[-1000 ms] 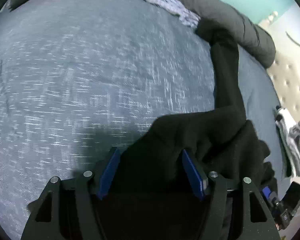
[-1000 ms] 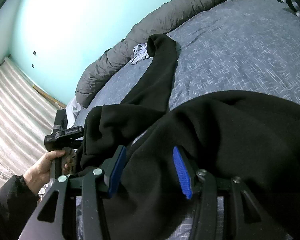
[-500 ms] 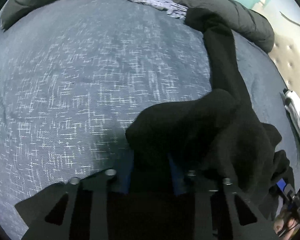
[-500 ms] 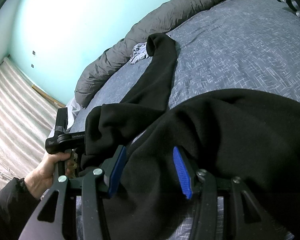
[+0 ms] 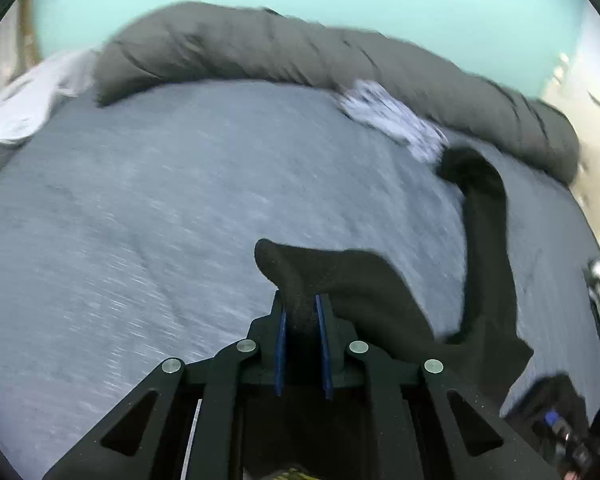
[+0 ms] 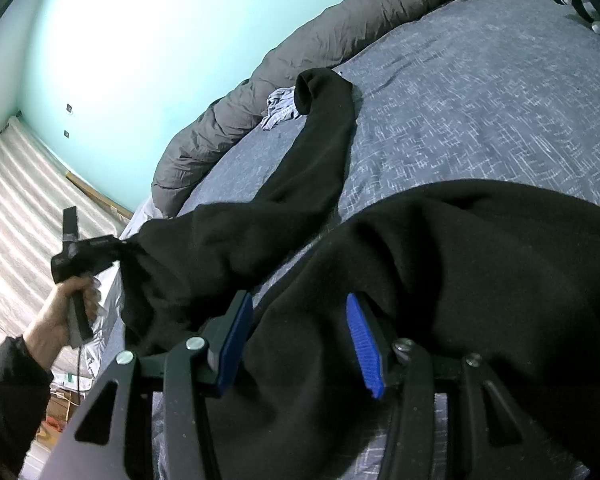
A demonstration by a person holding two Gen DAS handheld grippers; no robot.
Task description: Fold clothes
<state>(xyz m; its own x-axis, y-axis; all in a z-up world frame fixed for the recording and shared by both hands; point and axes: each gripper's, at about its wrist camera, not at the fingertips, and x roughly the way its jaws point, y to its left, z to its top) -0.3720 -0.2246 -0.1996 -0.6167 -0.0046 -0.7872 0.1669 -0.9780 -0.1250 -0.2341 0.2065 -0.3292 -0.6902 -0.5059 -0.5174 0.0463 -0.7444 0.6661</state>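
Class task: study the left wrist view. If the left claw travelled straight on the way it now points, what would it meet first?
The left claw is closing on a fold of the black garment. Beyond that fold, it would probably meet the blue-grey bedspread first; depth is uncertain in this blurred view.

A blue-grey patterned bedspread (image 5: 148,216) fills most of both views. A rolled dark grey duvet (image 5: 300,52) lies along its far edge, below a turquoise wall (image 6: 140,60). A pale crumpled cloth (image 5: 392,120) sits just beside the duvet, right of centre. At lower left in the right view hangs a striped curtain (image 6: 16,200).
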